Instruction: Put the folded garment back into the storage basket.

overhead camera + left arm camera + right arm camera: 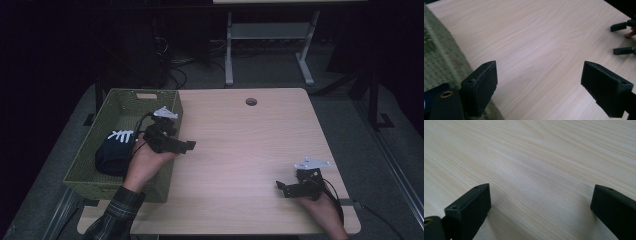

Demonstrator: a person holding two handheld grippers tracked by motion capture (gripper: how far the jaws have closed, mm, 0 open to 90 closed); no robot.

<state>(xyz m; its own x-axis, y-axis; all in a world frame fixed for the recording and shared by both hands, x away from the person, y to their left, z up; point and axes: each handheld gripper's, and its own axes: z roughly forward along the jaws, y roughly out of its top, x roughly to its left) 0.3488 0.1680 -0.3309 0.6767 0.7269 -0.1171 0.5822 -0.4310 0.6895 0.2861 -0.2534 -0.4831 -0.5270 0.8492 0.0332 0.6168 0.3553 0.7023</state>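
Observation:
A green woven basket (169,176) stands on the left part of the light wood table (240,145). Inside it lies a black garment (111,157) with a white rib print. My left gripper (184,145) hovers over the basket's right rim and points right across the table. Its jaws stand wide apart in the left gripper view (539,72), with nothing between them and the basket (441,57) at the left. My right gripper (281,188) is low over the table near the front right corner. It is open in the right gripper view (541,192), with bare wood between its jaws.
A round cable hole (251,101) sits near the table's far edge. Beyond the table, the white legs of another desk (229,55) and loose cables are on the dark floor. The right gripper's jaw tips (622,26) appear far off in the left gripper view.

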